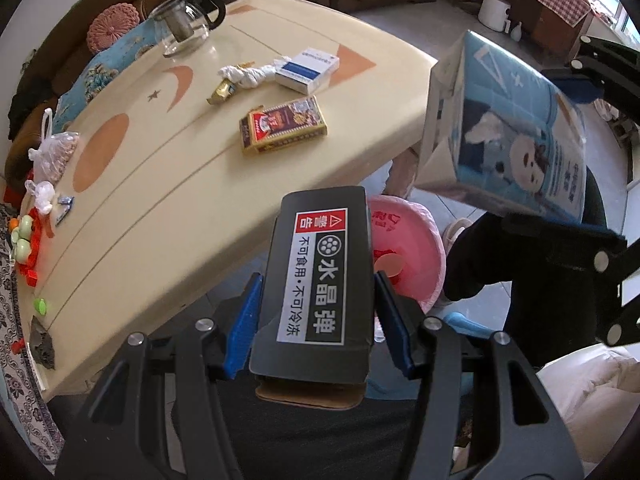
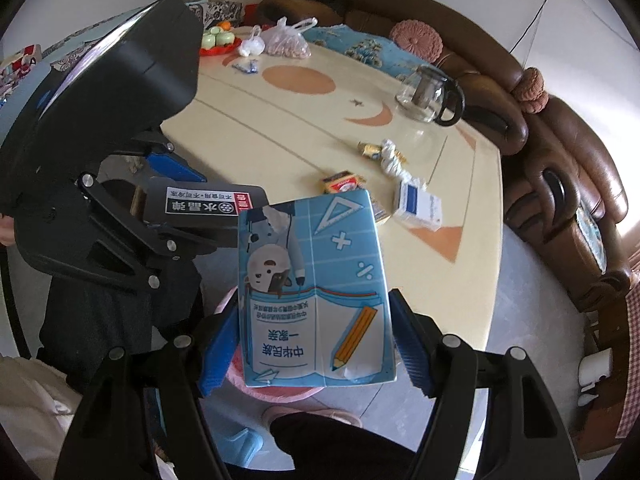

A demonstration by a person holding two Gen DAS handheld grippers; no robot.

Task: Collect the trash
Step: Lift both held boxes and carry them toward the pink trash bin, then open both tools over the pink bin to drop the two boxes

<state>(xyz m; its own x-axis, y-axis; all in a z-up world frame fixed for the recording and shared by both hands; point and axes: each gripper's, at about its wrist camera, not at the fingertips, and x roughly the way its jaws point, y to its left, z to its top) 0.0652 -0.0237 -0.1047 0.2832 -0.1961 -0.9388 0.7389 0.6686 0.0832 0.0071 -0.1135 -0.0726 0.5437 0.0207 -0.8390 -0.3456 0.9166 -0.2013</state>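
Blue pads of the left gripper [image 1: 318, 322] pressed both sides of a black box [image 1: 320, 280] in the left wrist view, holding it off the bench [image 1: 168, 208] edge above a pink-lined bin [image 1: 408, 256]. Beside it hung a blue carton [image 1: 508, 128], while a red card pack [image 1: 283, 125], a white-and-blue box [image 1: 307, 69] and a crumpled tissue [image 1: 248, 74] lay on the bench. Seen from the right wrist, the right gripper [image 2: 316, 342] clamped the blue carton [image 2: 316, 292] between its pads over the bin [image 2: 276, 390], just beside the black box [image 2: 204, 205]; a glass teapot [image 2: 430, 94] stood farther back.
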